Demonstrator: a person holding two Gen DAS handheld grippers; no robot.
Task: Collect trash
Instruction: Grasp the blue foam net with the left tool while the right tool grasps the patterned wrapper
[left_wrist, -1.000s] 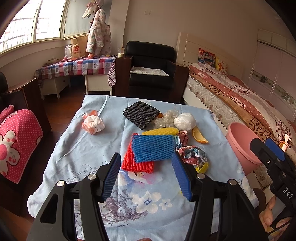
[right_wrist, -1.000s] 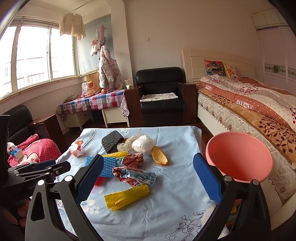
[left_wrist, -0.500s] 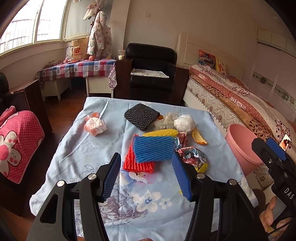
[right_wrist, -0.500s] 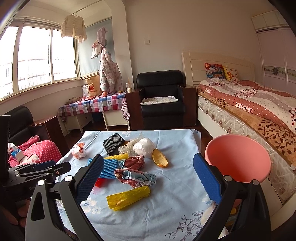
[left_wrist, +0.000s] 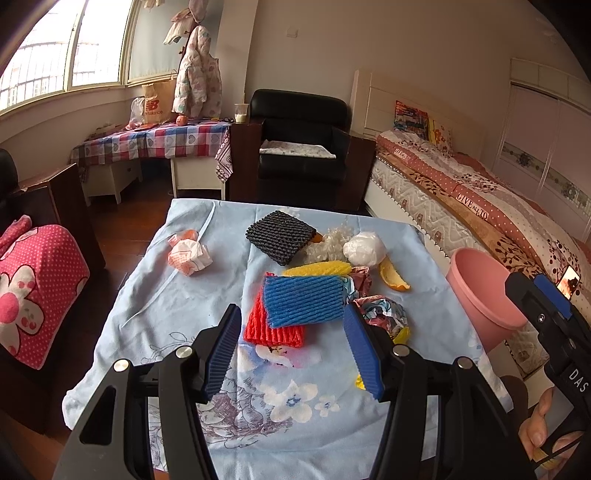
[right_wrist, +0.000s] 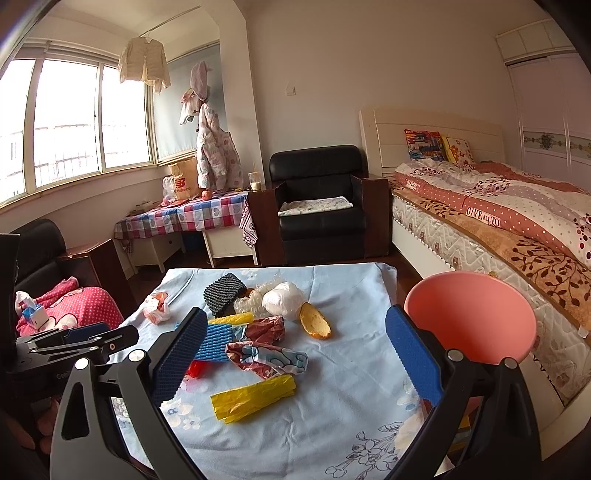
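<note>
Trash: scattered mid-table on blue cloth, pink bin at right edge | left gripper: jaws apart, empty, short of blue foam net | right gripper: jaws apart, empty | I advise: take top net alone, pinch its near edge, clear red net beneath.

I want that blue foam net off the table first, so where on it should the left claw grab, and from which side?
Take the blue foam net by its near long edge, coming in from the left claw's own side, low and forward. It lies flat, overlapping the red foam net, so that edge sits slightly raised and probably lets one finger slide under. The claw stands open and empty, pointed at it.
</note>
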